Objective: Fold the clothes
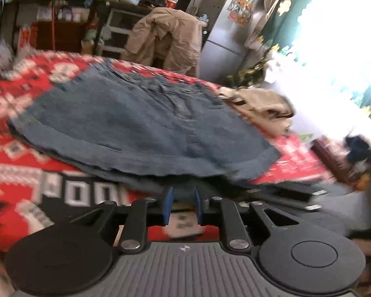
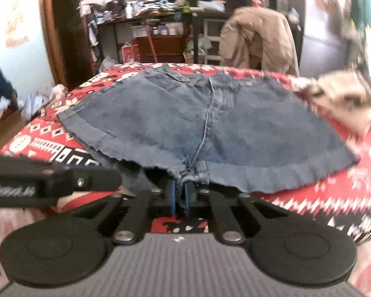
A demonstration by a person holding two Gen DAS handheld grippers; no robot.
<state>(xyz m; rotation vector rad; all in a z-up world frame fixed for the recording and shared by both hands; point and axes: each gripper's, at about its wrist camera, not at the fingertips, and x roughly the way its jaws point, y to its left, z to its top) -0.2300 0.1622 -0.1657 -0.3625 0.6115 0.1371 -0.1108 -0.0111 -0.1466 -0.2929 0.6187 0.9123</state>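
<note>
Nearest the lens in the left wrist view, the left gripper (image 1: pixel 183 206) fills the bottom of the frame, its blue pads (image 1: pixel 167 206) slightly parted with the near hem of the denim just above their tips; whether they pinch it cannot be told. In the right wrist view the right gripper (image 2: pixel 180 198) sits low at centre, its jaws nearly together at the frayed crotch seam of the blue denim shorts (image 2: pixel 210 128); a firm pinch cannot be confirmed. The left tool's black body enters that frame at the lower left.

The shorts lie spread flat across the middle of both frames on a red blanket with white and black geometric pattern (image 2: pixel 334 193). A crumpled beige garment with dark trim (image 1: pixel 262 109) rests just beside the shorts, at centre right. Behind the bed, a tan jacket draped over a chair (image 1: pixel 165 37) stands at top centre, a silver refrigerator covered in magnets (image 1: pixel 230 24) to its right, cluttered dark shelves (image 2: pixel 146 24) to the left, and bright window glare at the upper right.
</note>
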